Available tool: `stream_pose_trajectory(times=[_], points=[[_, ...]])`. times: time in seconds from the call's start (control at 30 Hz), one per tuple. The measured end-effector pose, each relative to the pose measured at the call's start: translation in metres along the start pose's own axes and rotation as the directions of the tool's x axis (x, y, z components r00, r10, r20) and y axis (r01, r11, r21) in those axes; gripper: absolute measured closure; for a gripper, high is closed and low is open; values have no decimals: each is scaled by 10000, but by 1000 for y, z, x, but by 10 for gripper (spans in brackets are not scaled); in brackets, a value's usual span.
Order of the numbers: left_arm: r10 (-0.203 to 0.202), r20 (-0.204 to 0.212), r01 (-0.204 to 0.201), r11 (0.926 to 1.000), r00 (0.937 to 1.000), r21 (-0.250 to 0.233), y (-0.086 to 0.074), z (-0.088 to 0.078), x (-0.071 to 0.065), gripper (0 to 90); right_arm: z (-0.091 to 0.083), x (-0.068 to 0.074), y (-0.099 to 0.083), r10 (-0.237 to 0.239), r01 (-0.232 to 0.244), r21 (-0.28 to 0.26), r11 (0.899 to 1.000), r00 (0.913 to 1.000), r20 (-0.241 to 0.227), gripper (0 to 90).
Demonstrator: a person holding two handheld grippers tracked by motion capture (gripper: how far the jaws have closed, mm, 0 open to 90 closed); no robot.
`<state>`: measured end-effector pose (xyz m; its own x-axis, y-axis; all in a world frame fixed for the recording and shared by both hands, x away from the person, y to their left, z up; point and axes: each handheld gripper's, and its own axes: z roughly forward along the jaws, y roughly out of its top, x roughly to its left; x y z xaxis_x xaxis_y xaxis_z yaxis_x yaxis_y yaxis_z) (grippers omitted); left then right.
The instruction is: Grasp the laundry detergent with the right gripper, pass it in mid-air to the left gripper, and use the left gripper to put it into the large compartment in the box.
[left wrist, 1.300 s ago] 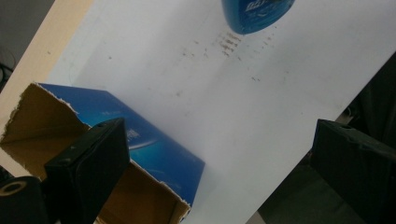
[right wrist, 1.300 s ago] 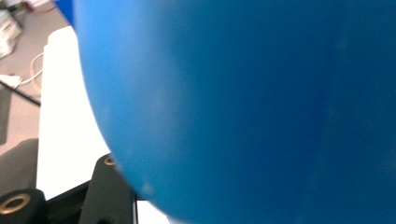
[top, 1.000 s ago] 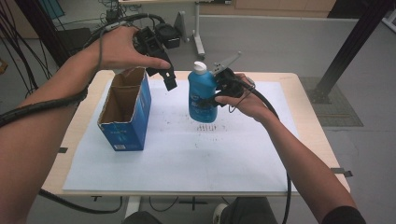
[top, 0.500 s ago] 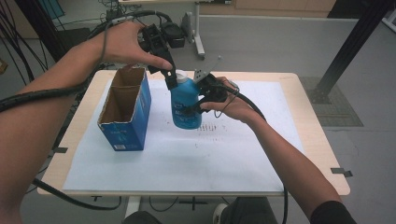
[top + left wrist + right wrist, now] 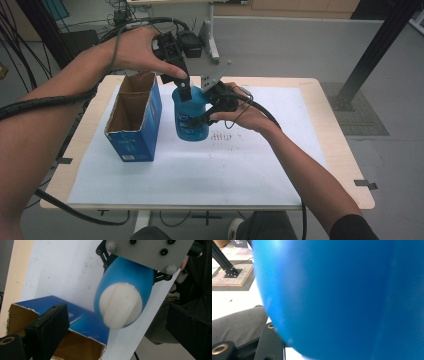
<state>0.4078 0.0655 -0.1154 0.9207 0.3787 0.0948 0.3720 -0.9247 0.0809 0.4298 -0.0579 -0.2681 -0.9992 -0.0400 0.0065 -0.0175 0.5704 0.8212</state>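
Just right of the open cardboard box (image 5: 134,120) | blue bottle (image 5: 191,116) tilted, base on the white sheet (image 5: 200,170) | right gripper (image 5: 214,106) clamped on the bottle's body | left gripper (image 5: 183,90) above the bottle's white cap (image 5: 120,304), jaws spread wide, cap between them, untouched | box upright, open top.

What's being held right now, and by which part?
The right gripper holds the blue bottle by its body; the left gripper hovers open at its white cap.
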Motion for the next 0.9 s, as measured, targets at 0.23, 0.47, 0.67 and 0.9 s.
stream_pose_trajectory(times=[0.23, 0.47, 0.67, 0.9], points=[[217, 242, -221, 9996, 9995, 172, 4, 5, -6, 55, -5, 6, 5, -204, 203, -202, 9996, 9998, -55, 435], [369, 455, -381, 9989, 9983, 271, 7, 9, -10, 54, -8, 10, 8, -371, 361, -384, 9986, 9990, -249, 434], [435, 516, -457, 9981, 9977, 423, 9, 12, -10, 52, -10, 12, 8, -369, 357, -420, 9985, 9989, -278, 434], [517, 663, -540, 9980, 9965, 322, 13, 15, -11, 51, -12, 14, 9, -432, 411, -516, 9978, 9982, -417, 435]])
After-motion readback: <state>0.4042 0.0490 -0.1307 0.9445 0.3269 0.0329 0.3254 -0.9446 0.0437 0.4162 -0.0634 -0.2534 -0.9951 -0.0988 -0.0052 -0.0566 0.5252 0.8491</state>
